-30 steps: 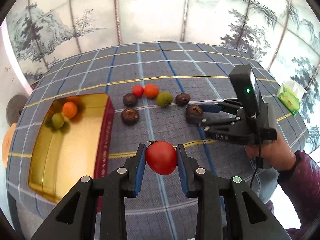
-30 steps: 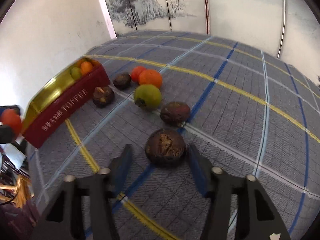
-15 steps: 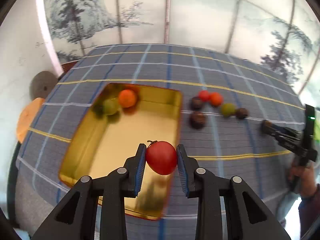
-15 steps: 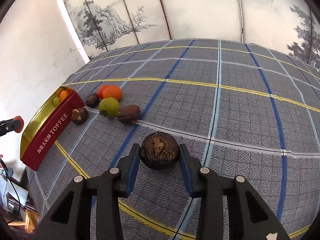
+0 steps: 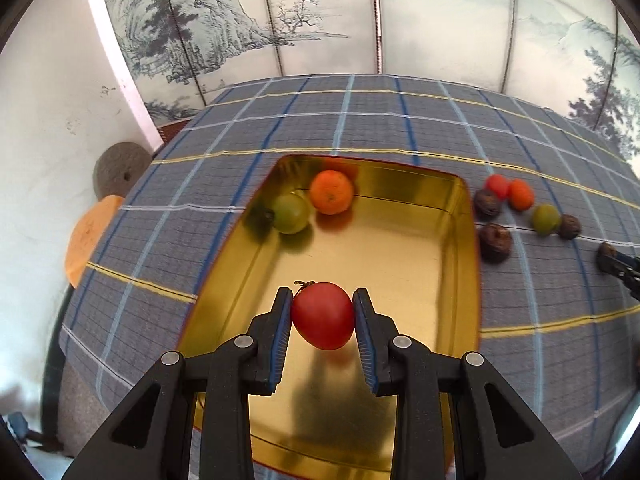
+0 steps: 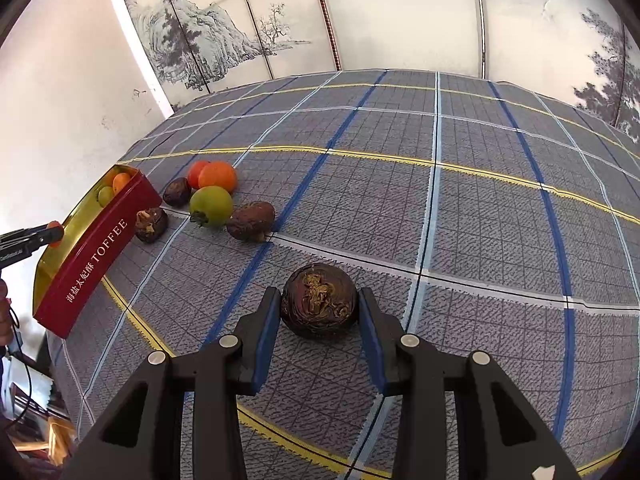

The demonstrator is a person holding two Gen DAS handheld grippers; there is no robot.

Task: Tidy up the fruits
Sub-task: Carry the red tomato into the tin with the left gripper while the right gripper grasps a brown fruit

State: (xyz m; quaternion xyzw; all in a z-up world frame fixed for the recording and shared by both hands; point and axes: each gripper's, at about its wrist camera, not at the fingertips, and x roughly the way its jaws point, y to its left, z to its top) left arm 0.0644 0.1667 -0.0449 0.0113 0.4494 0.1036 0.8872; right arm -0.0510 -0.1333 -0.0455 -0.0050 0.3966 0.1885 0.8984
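Jaws on my left gripper [image 5: 323, 322] are clamped on a smooth red tomato [image 5: 323, 316], held up over the shiny gold tin tray [image 5: 466, 248], which has an orange tangerine [image 5: 331, 192] and a green round fruit [image 5: 291, 213] sitting at its far end. Right gripper [image 6: 319, 322] jaws are squeezed onto a dark wrinkled brown fruit [image 6: 319, 305] over the grey plaid-cloth bench [image 6: 480, 220]. More loose fruits sit just beside the tray.
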